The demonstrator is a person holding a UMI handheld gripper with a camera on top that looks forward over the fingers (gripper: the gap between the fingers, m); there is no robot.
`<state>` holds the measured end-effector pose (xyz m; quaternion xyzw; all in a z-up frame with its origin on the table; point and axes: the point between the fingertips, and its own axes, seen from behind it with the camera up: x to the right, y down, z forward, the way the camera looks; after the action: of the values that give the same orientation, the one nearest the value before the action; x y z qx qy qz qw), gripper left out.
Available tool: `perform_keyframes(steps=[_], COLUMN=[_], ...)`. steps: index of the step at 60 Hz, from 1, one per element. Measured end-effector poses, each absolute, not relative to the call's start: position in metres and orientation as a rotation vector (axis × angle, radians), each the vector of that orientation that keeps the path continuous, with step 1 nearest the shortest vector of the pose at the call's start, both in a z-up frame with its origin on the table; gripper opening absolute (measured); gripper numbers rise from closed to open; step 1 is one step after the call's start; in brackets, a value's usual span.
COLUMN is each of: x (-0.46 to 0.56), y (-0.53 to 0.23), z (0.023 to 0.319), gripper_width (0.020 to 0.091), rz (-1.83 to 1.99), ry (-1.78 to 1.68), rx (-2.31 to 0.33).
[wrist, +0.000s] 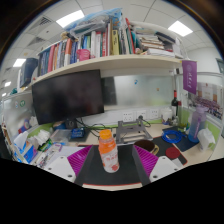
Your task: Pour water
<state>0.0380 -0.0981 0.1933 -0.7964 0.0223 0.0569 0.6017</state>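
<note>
one bottle (108,150) | orange contents, white cap (upright) | tool (109,160) clamped on its sides | desk (60,165) beneath

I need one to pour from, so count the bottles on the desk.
1: the orange bottle stands upright between the gripper jaws, ahead of the black monitor. Desk clutter on either side could hide others.

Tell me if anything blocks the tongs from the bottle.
Nothing visible does. The bottle, orange with a white cap, stands upright between the tongs, the purple pads on either side. Whether the pads press on it cannot be told.
</note>
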Motion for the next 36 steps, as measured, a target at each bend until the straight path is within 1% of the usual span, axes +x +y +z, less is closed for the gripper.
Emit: perform_keyframes(steps=[5,13,19,32,36], x=[0.027,0.015,0.005,0.004,0.008], y=[-0.073,-0.04,-0.016,0.024,0.03], z=[0.168,0.13,0.109,0.081,0.082], gripper_width=[0.0782,0.0789,0.08,0.0801,0.0771], rz=[0.104,0.033,0.014,-0.042,-0.077], ry=[0.023,-0.046,-0.075,-0.061,-0.049], rx=[-1.855,-1.886,-1.894,-1.874,-1.84])
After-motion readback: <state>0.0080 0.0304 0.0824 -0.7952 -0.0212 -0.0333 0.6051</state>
